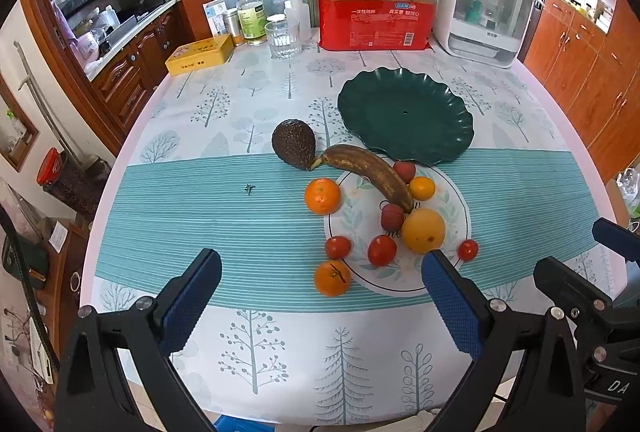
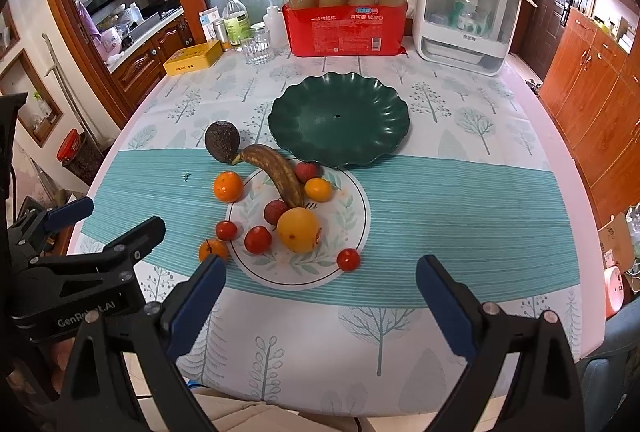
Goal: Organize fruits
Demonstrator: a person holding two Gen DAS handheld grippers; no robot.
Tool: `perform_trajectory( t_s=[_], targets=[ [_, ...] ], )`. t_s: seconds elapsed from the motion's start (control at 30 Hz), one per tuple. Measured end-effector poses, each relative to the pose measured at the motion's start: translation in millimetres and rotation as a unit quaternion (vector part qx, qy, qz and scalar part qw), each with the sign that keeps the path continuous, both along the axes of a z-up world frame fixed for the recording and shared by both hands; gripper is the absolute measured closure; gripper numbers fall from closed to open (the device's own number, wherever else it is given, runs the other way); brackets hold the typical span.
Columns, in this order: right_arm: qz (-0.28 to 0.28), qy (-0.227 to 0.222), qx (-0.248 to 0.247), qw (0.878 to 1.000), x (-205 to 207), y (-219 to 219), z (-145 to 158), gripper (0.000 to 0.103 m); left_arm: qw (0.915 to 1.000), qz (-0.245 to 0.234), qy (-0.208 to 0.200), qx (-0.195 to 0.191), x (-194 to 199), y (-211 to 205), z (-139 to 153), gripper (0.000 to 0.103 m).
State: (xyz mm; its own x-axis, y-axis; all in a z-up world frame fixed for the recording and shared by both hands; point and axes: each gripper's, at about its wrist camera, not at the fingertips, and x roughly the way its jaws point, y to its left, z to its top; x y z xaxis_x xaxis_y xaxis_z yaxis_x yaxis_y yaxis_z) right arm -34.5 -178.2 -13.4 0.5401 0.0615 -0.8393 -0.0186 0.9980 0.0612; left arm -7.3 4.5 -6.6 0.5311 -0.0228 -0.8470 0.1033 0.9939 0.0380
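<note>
A dark green scalloped plate lies empty mid-table. In front of it fruit lies loose on the tablecloth: a dark avocado, a brown banana, a large orange, small mandarins, lychees and cherry tomatoes. My left gripper is open and empty, above the near fruit. My right gripper is open and empty, just short of the fruit.
Along the back edge stand a red package of jars, a white appliance, a glass, bottles and a yellow box. The right gripper's body shows at the left wrist view's right edge.
</note>
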Motion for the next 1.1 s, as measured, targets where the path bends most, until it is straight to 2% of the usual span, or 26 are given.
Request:
perform_trajectory(
  t_s=[0.3,0.73,0.87,1.1],
  targets=[
    [0.005,-0.004,0.003,1.000,-0.3,2.3,-0.3,0.012,1.0000,0.002,0.000,0.000,0.0,-0.1,-0.3,0.003],
    [0.008,-0.004,0.004,1.000,1.8,-0.4,-2.0,0.014,1.0000,0.000,0.001,0.000,0.7,0.6,-1.0,0.003],
    [0.007,-0.004,0.006,1.000,2.6,-2.1,-3.6,0.015,0.9999,-0.009,-0.005,-0.010,-0.2,-2.5,-0.3,0.003],
    [0.007,-0.006,0.007,1.000,4.6,-3.9,-5.4,0.016,0.9997,-0.019,-0.015,0.000,0.2,-12.4,2.6,0.003]
  ],
)
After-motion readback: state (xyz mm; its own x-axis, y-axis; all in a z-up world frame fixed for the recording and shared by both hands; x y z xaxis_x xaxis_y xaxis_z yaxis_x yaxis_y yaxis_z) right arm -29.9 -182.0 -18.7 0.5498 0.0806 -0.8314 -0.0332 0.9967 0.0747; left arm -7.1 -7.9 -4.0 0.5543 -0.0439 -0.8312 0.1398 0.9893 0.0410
